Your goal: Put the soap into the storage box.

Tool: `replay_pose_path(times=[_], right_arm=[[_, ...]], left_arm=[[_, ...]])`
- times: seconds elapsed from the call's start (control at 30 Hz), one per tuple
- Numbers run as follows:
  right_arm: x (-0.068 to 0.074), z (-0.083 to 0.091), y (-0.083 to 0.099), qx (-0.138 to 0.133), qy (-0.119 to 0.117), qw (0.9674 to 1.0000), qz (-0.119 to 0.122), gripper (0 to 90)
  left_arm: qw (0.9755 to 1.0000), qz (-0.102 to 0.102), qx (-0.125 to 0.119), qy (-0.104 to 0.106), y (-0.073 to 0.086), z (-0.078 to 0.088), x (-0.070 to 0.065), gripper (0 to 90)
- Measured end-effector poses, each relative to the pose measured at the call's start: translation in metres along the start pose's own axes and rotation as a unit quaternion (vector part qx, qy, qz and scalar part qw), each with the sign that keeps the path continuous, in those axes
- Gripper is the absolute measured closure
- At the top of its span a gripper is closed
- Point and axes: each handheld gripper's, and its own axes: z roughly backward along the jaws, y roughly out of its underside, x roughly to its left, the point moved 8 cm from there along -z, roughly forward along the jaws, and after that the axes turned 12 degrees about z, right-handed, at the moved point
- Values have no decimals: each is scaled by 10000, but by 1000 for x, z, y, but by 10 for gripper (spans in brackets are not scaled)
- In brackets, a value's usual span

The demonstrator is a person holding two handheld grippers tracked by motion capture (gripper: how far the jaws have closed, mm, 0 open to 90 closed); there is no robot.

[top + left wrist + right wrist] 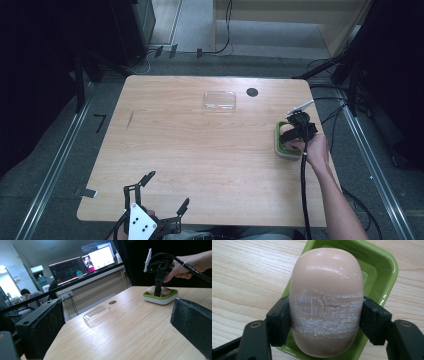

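High view: right claw (291,134) grips soap (325,302) over green dish (278,142); clear lid (219,101) well apart

1. Soap bar (325,302): rounded oval, peach-pink, smooth and glossy on top, with a wide band of whitish scuffs and a small crack across its middle.
2. Soap pose: lying lengthwise over the green soap dish (384,267), flat face up; whether it touches the dish floor can't be told.
3. Soap state: clamped on its two long sides by the black jaws of the right gripper (325,322), pads pressed on the scuffed band.
4. Dish: shallow rounded-rectangle tray, glossy lime-green inside, white base (162,300), upright on the worktop (200,150), directly under the soap.
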Motion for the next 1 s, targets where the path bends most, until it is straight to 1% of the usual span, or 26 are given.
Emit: replay_pose_path(times=[0.1,0.17,0.4,0.8,1.0], right_arm=[[-3,-2,0,-22,19,10000,-39,336],[-4,-4,0,-13,-8,10000,-39,336],[-7,-7,0,24,22,10000,-50,336],[-9,-13,-1,70,38,9999,144,336],[-9,-15,-1,70,8,9999,155,336]], left_arm=[[10000,-1,-2,4,0,0,0,0],[10000,0,-2,-1,0,0,0,0],[10000,1,0,-1,0,0,0,0],[10000,1,4,-14,0,0,0,0],[10000,-4,4,-16,0,0,0,0]])
